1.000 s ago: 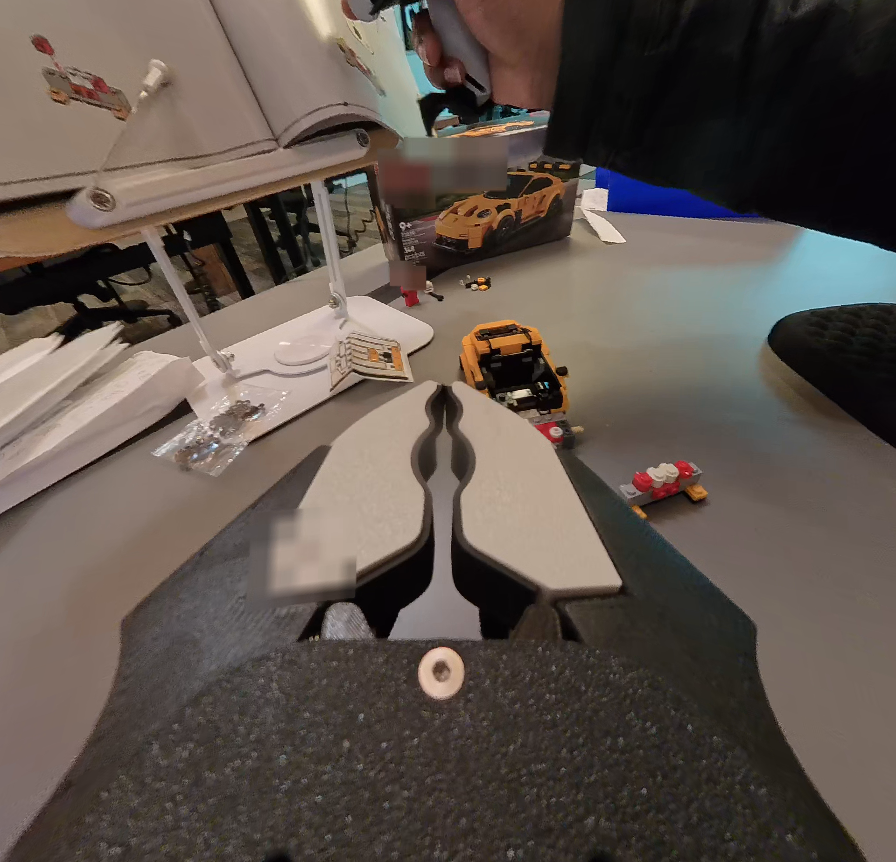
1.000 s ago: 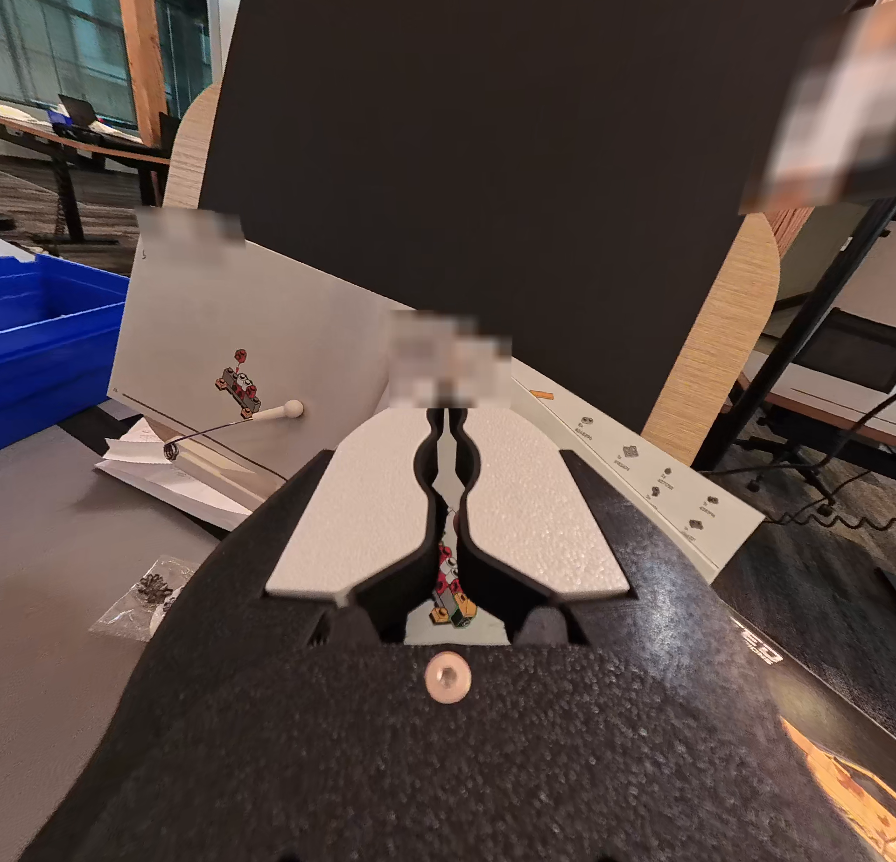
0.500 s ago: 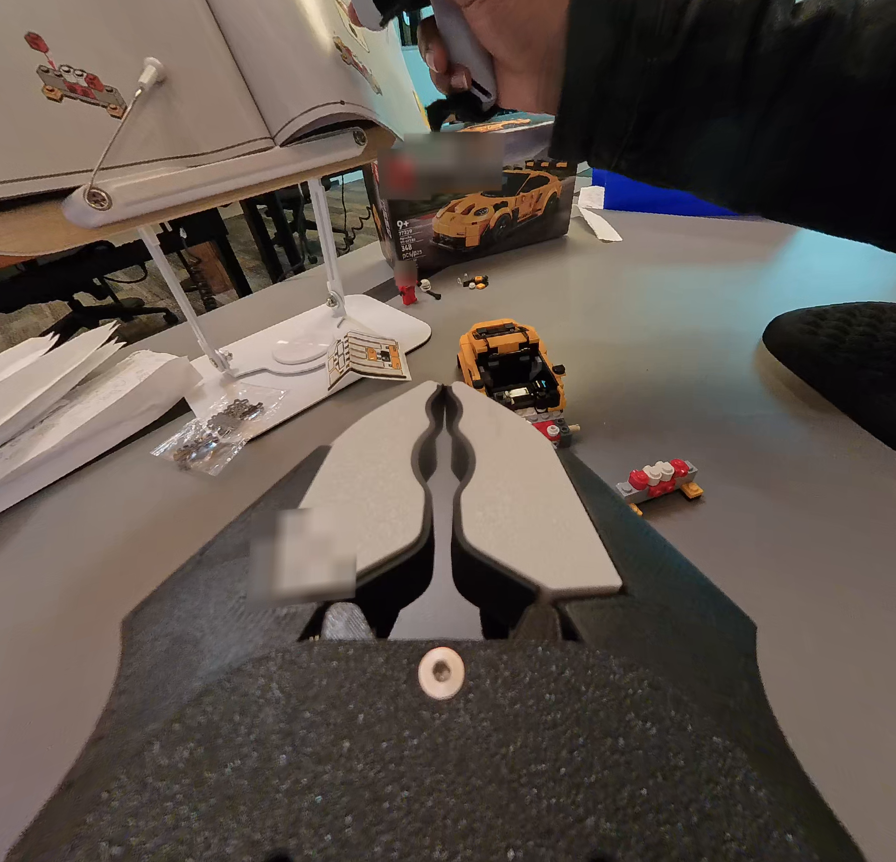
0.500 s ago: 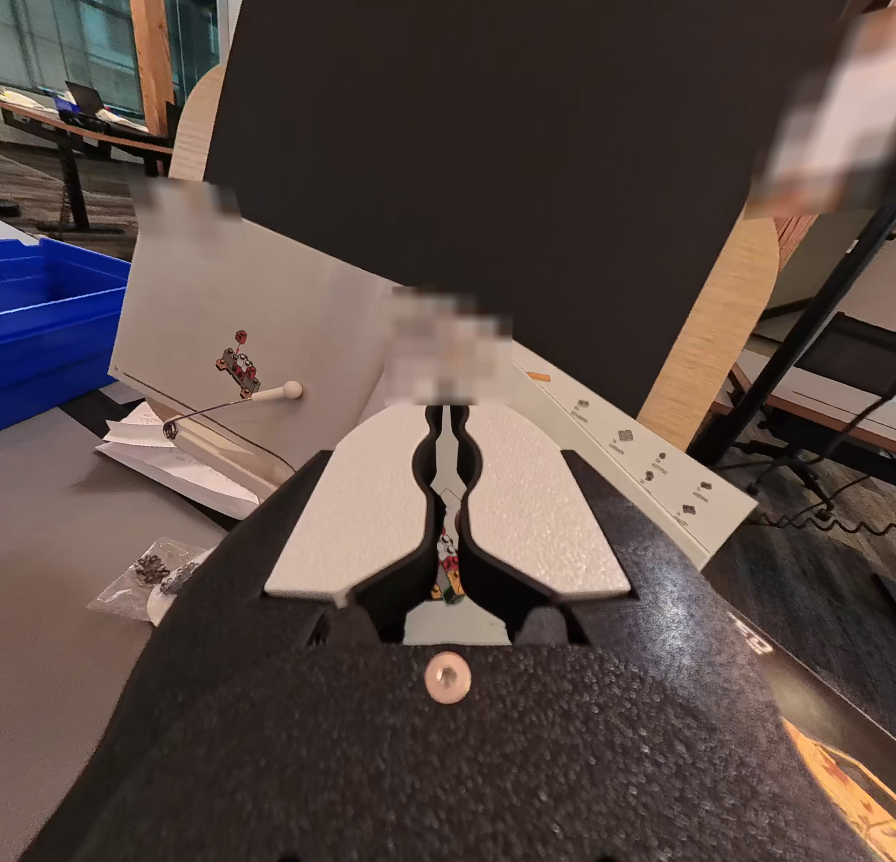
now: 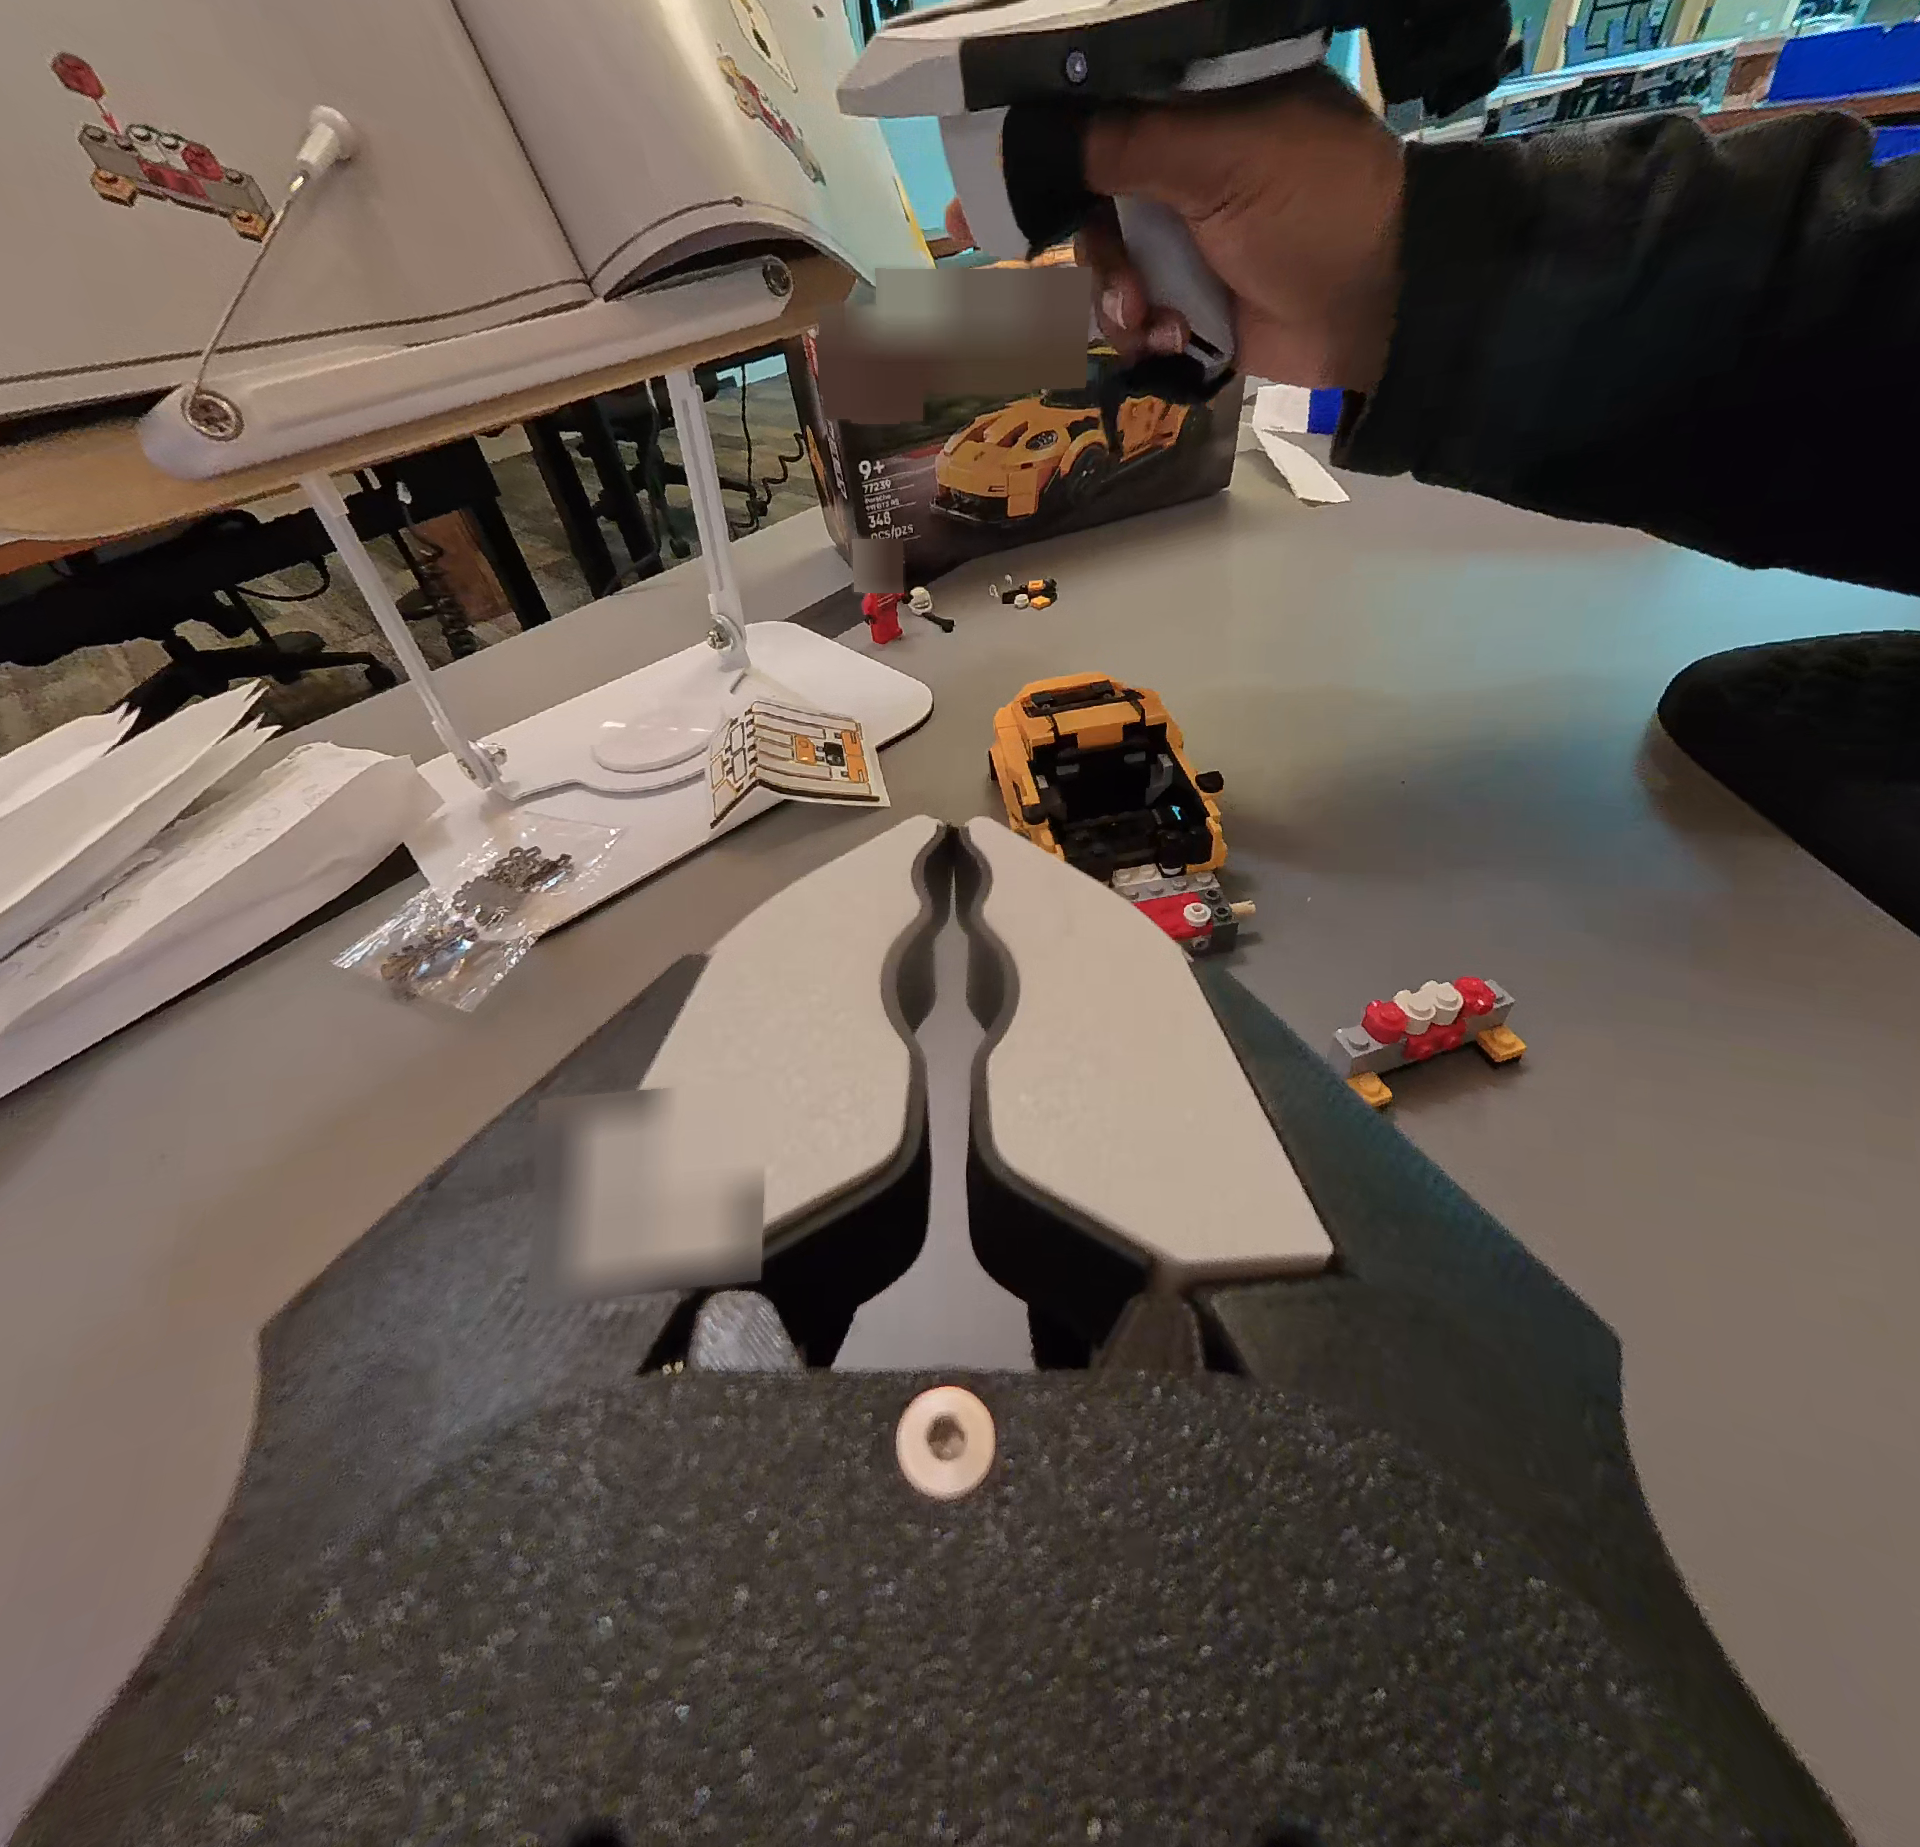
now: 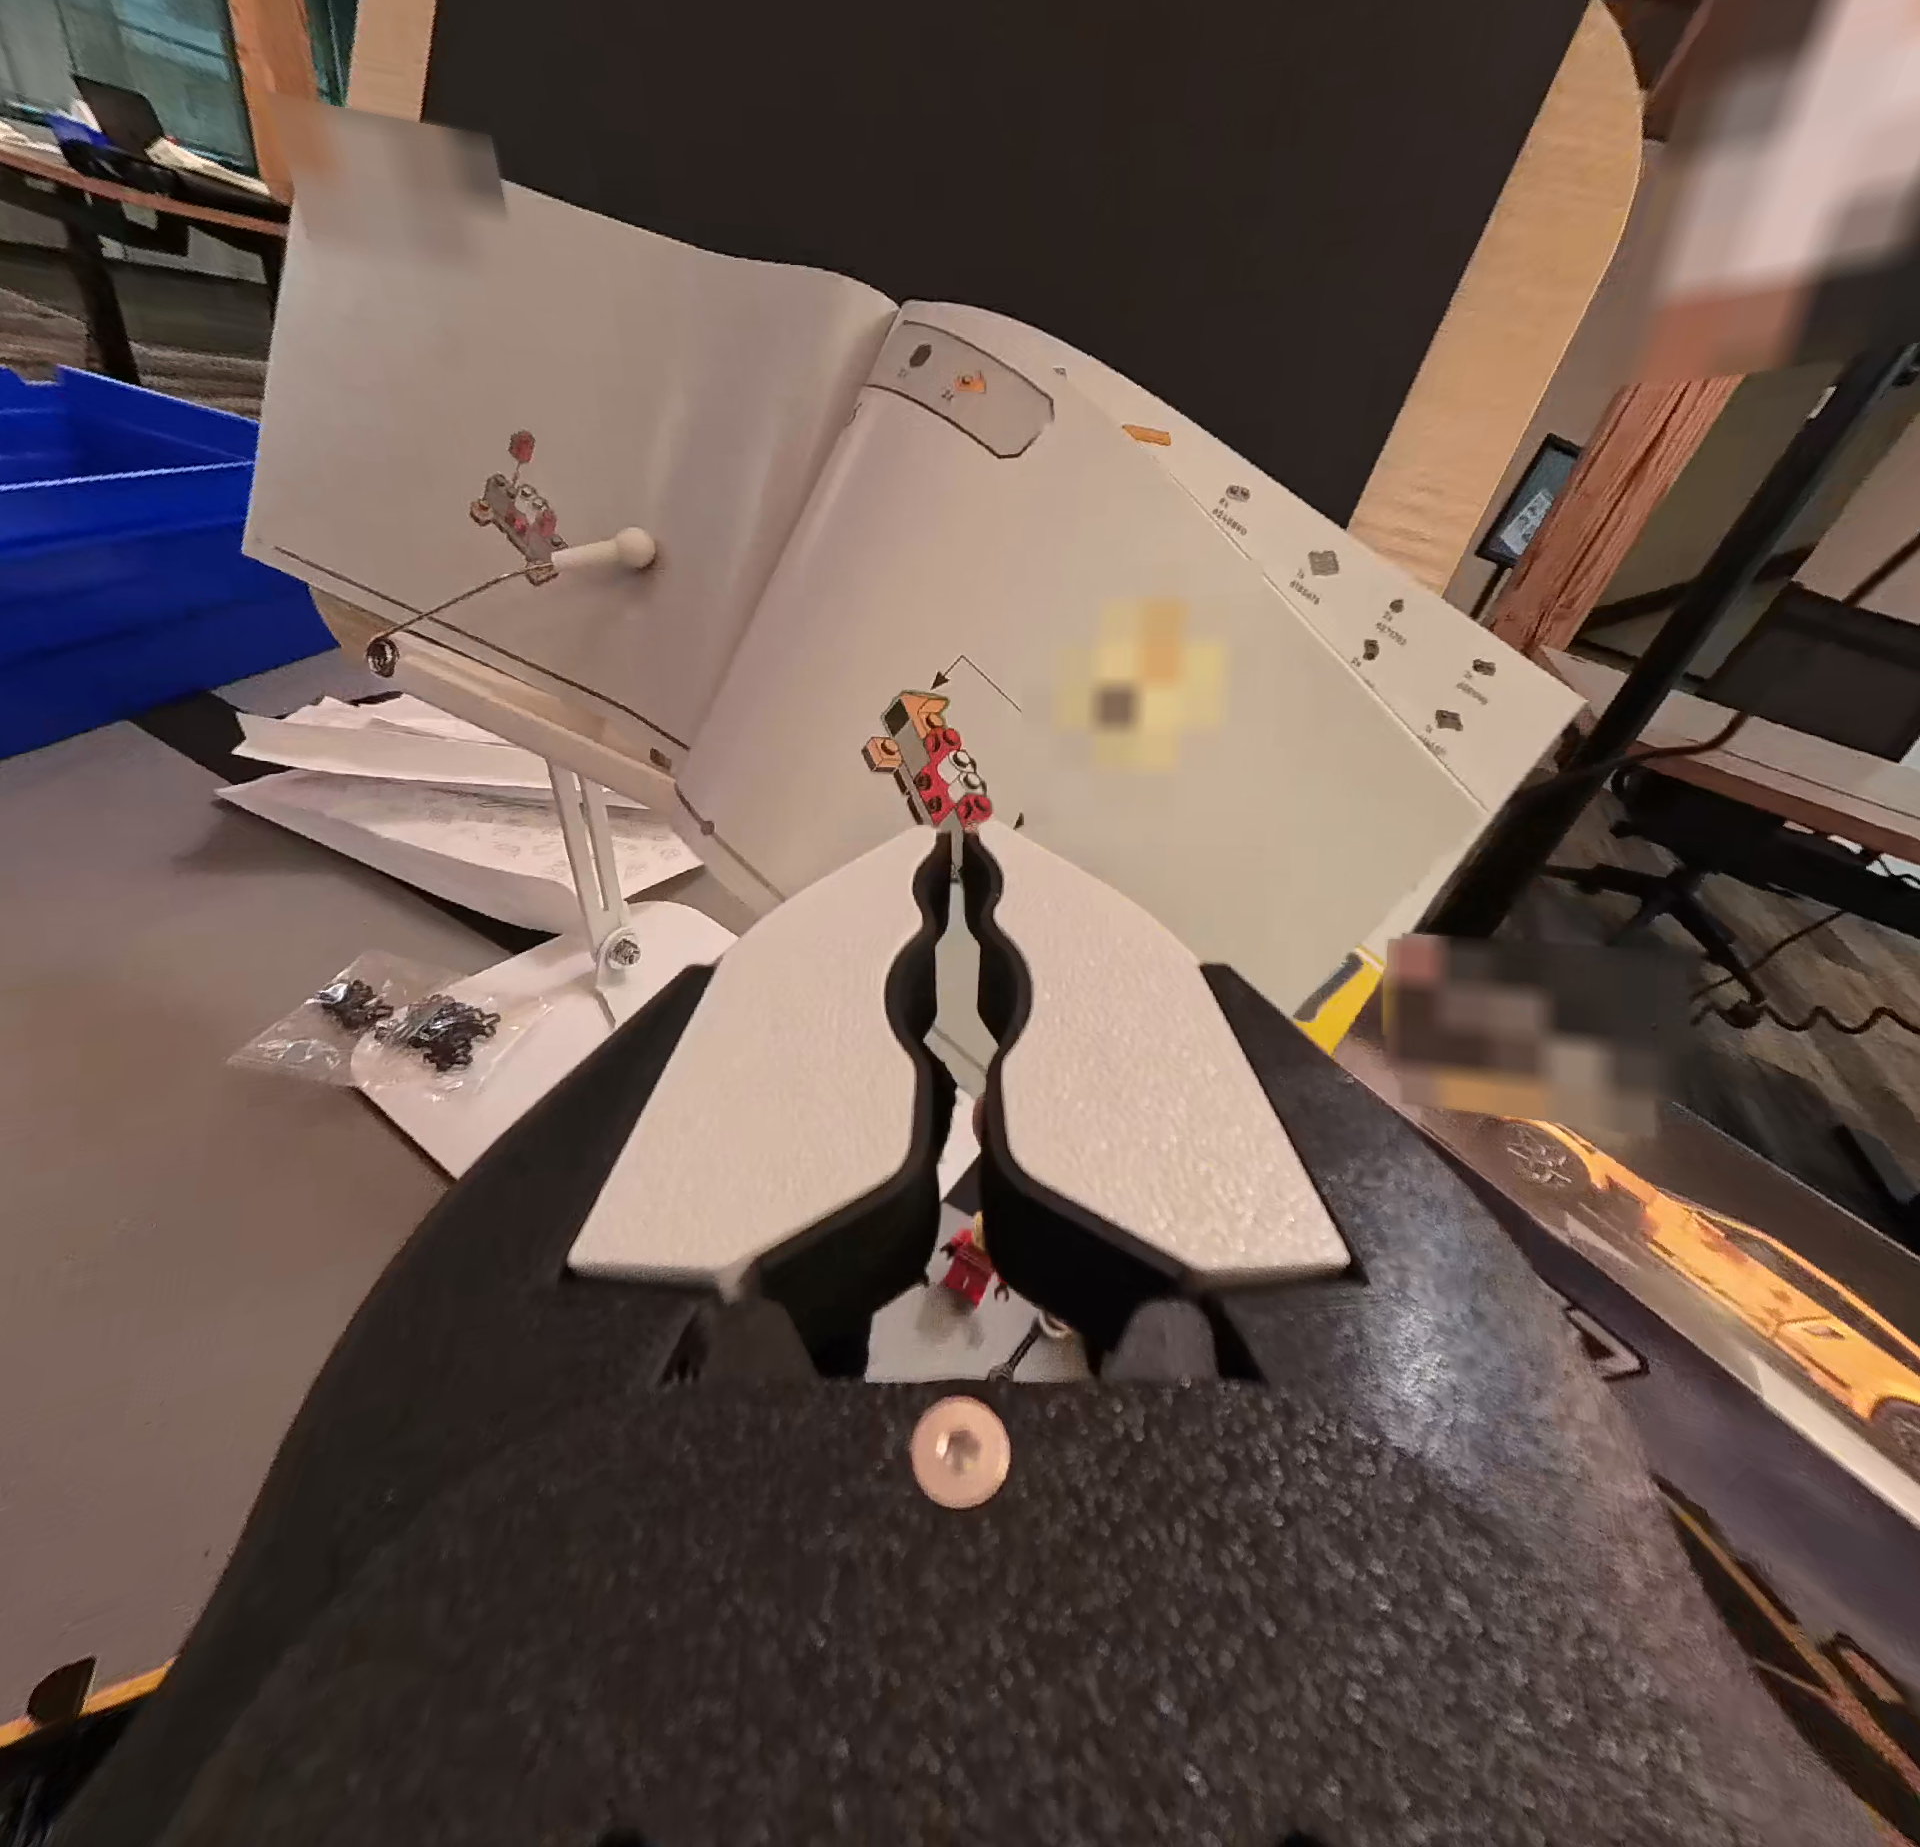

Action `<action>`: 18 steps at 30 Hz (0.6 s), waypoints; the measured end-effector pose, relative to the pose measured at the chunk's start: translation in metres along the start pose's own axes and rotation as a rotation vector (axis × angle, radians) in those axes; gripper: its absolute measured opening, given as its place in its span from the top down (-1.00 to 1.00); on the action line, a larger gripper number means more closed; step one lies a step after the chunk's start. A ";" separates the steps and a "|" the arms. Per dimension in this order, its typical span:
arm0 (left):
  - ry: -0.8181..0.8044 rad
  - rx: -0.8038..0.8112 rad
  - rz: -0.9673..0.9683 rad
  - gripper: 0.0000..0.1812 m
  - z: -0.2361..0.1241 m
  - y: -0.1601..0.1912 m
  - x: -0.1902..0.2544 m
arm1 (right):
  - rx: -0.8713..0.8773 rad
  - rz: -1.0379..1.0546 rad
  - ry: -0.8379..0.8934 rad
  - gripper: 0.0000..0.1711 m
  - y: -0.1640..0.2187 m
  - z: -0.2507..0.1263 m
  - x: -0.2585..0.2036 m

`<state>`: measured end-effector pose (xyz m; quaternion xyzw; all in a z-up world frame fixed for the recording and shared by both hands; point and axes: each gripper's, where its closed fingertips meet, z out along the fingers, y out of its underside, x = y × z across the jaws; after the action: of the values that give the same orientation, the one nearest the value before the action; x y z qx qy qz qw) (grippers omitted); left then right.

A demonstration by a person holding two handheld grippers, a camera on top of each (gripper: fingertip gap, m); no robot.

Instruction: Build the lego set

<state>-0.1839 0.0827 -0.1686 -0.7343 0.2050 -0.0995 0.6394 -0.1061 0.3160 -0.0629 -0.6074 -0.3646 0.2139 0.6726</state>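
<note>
My left claw [image 5: 951,841] is pressed together on nothing, low over the grey table [image 5: 1455,1382]. Just past its tips sits one half-built yellow car [image 5: 1107,774], and to its right, apart from it, one small red, white and grey brick piece [image 5: 1429,1034]. The tabletop around that piece is bare toward the near right edge. Left of the tips lie one clear bag of small dark parts [image 5: 478,909] and the white book stand [image 5: 623,748].

My right claw [image 6: 956,847] is also closed and empty, raised in front of the open instruction booklet [image 6: 644,509] near the far edge. Beneath it I see one red figure [image 6: 971,1272], beside the set's box [image 5: 1023,447].
</note>
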 end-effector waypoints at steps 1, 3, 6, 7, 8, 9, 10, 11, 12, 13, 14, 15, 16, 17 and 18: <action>-0.002 -0.002 0.003 1.00 0.000 0.001 0.000 | 0.001 0.006 -0.001 0.98 0.000 -0.001 0.000; -0.007 -0.007 0.008 1.00 0.000 0.002 -0.001 | 0.004 0.012 -0.003 0.98 -0.002 -0.002 0.000; -0.015 -0.009 0.010 1.00 0.000 0.002 -0.002 | 0.012 0.016 -0.006 0.98 -0.005 -0.003 -0.001; -0.017 -0.010 0.010 1.00 0.000 0.003 -0.002 | 0.014 0.017 -0.007 0.98 -0.006 -0.004 -0.002; -0.018 -0.011 0.010 1.00 0.000 0.003 -0.003 | 0.015 0.018 -0.008 0.98 -0.006 -0.004 -0.004; -0.018 -0.011 0.011 1.00 0.000 0.003 -0.002 | 0.016 0.018 -0.009 0.98 -0.007 -0.004 -0.005; -0.018 -0.010 0.012 1.00 0.000 0.003 -0.002 | 0.018 0.019 -0.011 0.98 -0.008 -0.004 -0.007; -0.018 -0.010 0.013 1.00 0.000 0.003 -0.002 | 0.019 0.020 -0.016 0.98 -0.009 -0.004 -0.009; -0.016 -0.010 0.014 1.00 0.000 0.003 -0.002 | 0.021 0.021 -0.018 0.98 -0.010 -0.004 -0.012; -0.016 -0.010 0.015 1.00 0.000 0.003 -0.002 | 0.026 0.021 -0.021 0.98 -0.013 -0.003 -0.015; -0.016 -0.009 0.015 1.00 0.000 0.002 -0.002 | 0.032 0.019 -0.026 0.99 -0.017 -0.001 -0.018; -0.015 -0.009 0.016 1.00 0.000 0.002 -0.001 | 0.038 0.015 -0.028 0.99 -0.021 0.001 -0.022; -0.015 -0.009 0.016 1.00 0.000 0.002 -0.002 | 0.047 0.009 -0.030 0.99 -0.027 0.004 -0.026; -0.015 -0.009 0.016 1.00 0.000 0.002 -0.001 | 0.057 0.002 -0.031 1.00 -0.034 0.007 -0.030; -0.015 -0.009 0.016 1.00 0.000 0.002 -0.001 | 0.066 -0.002 -0.031 1.00 -0.041 0.011 -0.033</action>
<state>-0.1857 0.0828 -0.1705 -0.7362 0.2068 -0.0878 0.6384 -0.1419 0.2923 -0.0308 -0.5811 -0.3682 0.2344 0.6869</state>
